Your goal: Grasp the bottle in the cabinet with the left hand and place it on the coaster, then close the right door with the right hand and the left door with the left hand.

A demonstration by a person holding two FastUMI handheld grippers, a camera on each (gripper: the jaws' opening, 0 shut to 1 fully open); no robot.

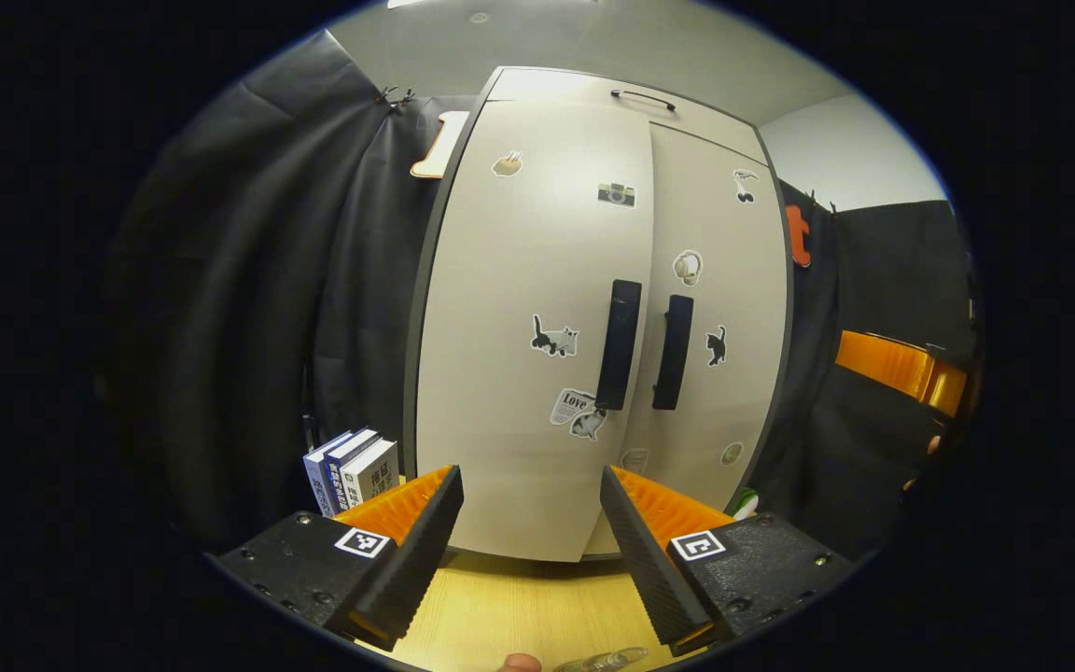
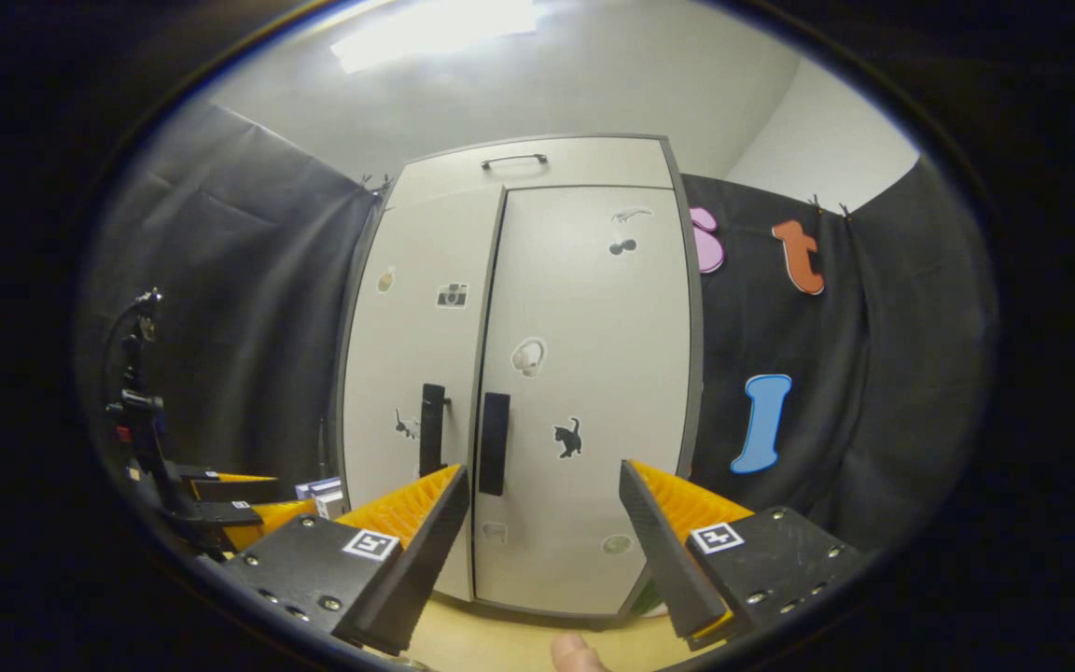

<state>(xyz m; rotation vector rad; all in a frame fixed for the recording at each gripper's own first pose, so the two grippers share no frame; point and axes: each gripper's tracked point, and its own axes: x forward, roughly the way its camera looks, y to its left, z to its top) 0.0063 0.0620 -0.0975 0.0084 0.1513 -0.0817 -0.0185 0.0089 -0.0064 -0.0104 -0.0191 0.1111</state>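
The white cabinet fills the middle of both views, and its left door and right door both look shut, their dark handles side by side. My left gripper is open and empty, a short way in front of the left door, low over the wooden tabletop. My right gripper is also open and empty, facing the right door. A clear round object lies at the bottom edge, cut off. I see the left gripper again at the far left of the right gripper view.
Several books stand upright left of the cabinet. A small green and white item sits by the cabinet's right foot. An orange part shows at the right edge. A fingertip pokes in at the bottom.
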